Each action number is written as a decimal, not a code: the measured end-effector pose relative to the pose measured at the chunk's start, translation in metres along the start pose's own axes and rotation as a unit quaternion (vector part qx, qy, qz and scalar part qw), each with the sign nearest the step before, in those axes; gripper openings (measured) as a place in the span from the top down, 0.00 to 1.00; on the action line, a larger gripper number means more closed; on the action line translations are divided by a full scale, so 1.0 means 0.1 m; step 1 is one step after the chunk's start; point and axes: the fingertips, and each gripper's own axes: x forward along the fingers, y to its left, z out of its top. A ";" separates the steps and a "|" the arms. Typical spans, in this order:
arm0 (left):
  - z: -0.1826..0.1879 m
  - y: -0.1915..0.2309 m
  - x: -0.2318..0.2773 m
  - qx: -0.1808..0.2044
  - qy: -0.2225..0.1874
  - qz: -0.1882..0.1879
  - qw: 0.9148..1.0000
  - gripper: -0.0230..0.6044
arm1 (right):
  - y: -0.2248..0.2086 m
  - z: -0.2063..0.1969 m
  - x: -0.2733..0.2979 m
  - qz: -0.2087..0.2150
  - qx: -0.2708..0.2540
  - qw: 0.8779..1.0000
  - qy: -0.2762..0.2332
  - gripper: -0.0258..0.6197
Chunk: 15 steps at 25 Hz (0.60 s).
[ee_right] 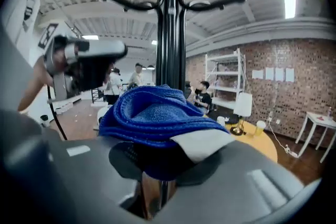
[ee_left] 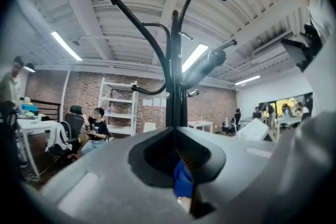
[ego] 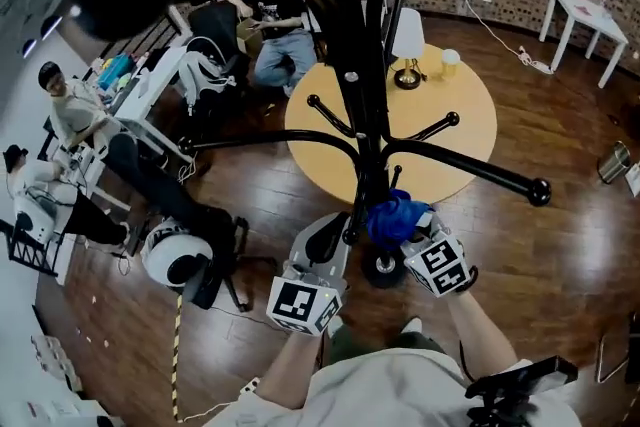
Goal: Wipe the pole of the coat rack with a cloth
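The black coat rack pole (ego: 345, 45) rises through the middle of the head view from its base (ego: 383, 267) on the wood floor. My left gripper (ego: 345, 235) is low on the pole, with its jaws closed round it; in the left gripper view the pole (ee_left: 176, 76) stands straight up out of the gripper (ee_left: 176, 149). My right gripper (ego: 400, 230) is shut on a bunched blue cloth (ego: 395, 215), which is pressed to the pole's right side just above the base. In the right gripper view the cloth (ee_right: 152, 113) is heaped over the gripper (ee_right: 163, 160) in front of the pole (ee_right: 170, 34). A bit of the cloth (ee_left: 184, 181) shows in the left gripper view.
The rack's curved arms spread out at several heights, one ending in a knob (ego: 540, 190). Behind the rack stands a round yellow table (ego: 470, 115) with a lamp (ego: 407, 35) and a cup (ego: 450, 63). People sit at desks on the left. A white side table (ego: 585, 15) stands far right.
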 end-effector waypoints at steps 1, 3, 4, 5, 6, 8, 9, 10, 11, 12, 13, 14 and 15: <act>-0.06 -0.01 -0.04 -0.002 0.004 0.012 1.000 0.94 | -0.01 -0.19 0.10 0.003 -0.005 1.000 0.017 0.81; -0.16 -0.03 -0.15 -0.004 0.014 0.034 0.999 0.94 | -0.04 -0.41 0.21 0.007 -0.004 1.000 0.023 0.81; -0.20 -0.05 -0.22 -0.003 0.019 0.045 0.999 0.94 | -0.05 -0.48 0.24 0.010 0.003 1.000 0.022 0.80; -0.24 -0.05 -0.29 -0.002 0.022 0.055 0.998 0.94 | -0.05 -0.56 0.27 0.014 0.009 1.000 0.027 0.80; -0.25 -0.05 -0.36 -0.001 0.022 0.064 0.998 0.94 | -0.05 -0.62 0.28 0.016 0.011 0.999 0.034 0.80; -0.22 -0.06 -0.44 0.000 0.015 0.071 0.997 0.94 | -0.03 -0.62 0.24 0.013 0.008 0.999 0.029 0.80; -0.19 -0.07 -0.47 0.002 0.008 0.070 0.997 0.94 | -0.02 -0.53 0.18 0.007 0.006 1.000 0.014 0.80; -0.14 -0.09 -0.49 0.004 0.001 0.068 0.998 0.94 | 0.00 -0.40 0.09 0.001 0.002 1.000 -0.010 0.80; -0.10 -0.11 -0.53 0.005 -0.005 0.065 0.998 0.94 | 0.05 -0.23 -0.03 -0.004 -0.004 0.999 -0.039 0.80; -0.06 -0.13 -0.59 0.007 -0.011 0.063 0.998 0.94 | 0.12 -0.04 -0.19 -0.006 -0.009 0.997 -0.071 0.81; -0.03 -0.15 -0.66 0.008 -0.016 0.062 0.998 0.94 | 0.21 0.16 -0.36 -0.006 -0.011 0.995 -0.101 0.80; 0.00 -0.18 -0.74 0.008 -0.018 0.063 0.998 0.94 | 0.32 0.34 -0.55 -0.007 -0.011 0.992 -0.126 0.81; 0.03 -0.20 -0.84 0.006 -0.017 0.065 0.998 0.94 | 0.44 0.49 -0.72 -0.009 -0.012 0.989 -0.145 0.81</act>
